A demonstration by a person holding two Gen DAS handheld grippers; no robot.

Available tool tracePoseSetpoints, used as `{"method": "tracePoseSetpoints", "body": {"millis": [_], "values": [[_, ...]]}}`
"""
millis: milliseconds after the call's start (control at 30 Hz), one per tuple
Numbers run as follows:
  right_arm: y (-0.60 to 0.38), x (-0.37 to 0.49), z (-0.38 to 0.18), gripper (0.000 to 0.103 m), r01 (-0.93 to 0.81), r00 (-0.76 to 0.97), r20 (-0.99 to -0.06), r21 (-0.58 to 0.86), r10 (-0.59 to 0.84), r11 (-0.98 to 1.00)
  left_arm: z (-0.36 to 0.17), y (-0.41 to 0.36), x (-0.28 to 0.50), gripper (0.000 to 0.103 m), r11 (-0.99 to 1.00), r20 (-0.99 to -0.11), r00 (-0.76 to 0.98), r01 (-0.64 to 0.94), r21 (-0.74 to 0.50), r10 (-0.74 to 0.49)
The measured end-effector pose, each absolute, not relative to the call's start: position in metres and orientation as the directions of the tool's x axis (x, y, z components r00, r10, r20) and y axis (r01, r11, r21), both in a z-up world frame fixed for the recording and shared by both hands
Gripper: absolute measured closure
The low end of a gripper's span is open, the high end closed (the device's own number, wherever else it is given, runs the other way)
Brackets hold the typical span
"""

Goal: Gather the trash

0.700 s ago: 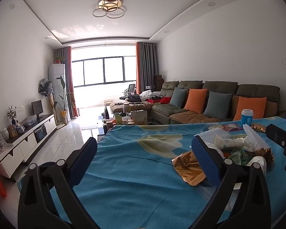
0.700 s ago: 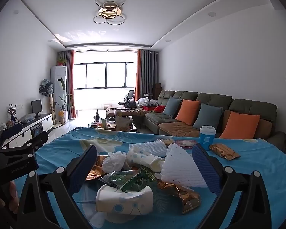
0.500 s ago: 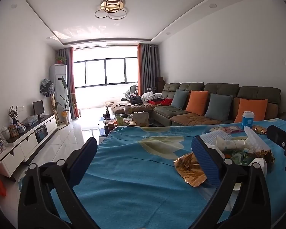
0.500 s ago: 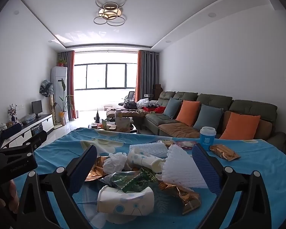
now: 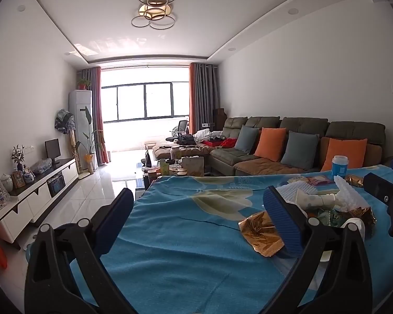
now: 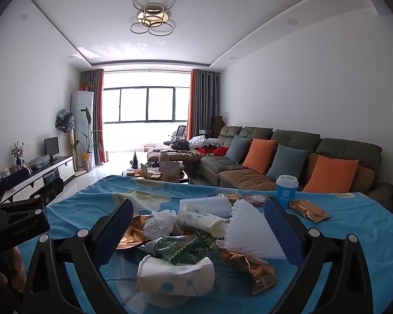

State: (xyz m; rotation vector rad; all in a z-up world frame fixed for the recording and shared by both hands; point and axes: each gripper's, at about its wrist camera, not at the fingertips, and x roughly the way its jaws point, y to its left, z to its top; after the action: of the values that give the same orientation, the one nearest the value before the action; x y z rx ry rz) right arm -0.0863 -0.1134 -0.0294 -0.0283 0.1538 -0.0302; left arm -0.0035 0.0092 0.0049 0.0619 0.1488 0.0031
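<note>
Change: nothing is shifting; both grippers are staying put.
Left gripper [image 5: 196, 218]: gaping empty.
Right gripper [image 6: 197, 222]: gaping, framing crushed white paper cup [image 6: 175, 274] and crinkled gold foil wrapper [image 6: 251, 268].

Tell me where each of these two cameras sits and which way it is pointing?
Left wrist view: sits on the left gripper, looking almost level across the blue flowered tablecloth toward the window; its own open fingers show, and the right gripper at the right edge.
Right wrist view: sits on the right gripper, facing the same way over the pile of crushed paper cups and wrappers; its open fingers and the left gripper show.
Shared: cloth, pile, blue lidded cup, grey sofa.
</note>
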Motion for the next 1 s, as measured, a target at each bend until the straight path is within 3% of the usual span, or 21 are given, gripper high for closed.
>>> {"method": "tracePoseSetpoints", "body": {"millis": [1000], "values": [[-0.1138, -0.0895, -0.0302, 0.006, 0.032, 0.988, -0.147, -0.023, -0.035, 0.999, 0.0027, 0.0058, -0.0058, 0.006, 0.998, -0.147, 0.989, 0.004, 0.061, 0.005]]}}
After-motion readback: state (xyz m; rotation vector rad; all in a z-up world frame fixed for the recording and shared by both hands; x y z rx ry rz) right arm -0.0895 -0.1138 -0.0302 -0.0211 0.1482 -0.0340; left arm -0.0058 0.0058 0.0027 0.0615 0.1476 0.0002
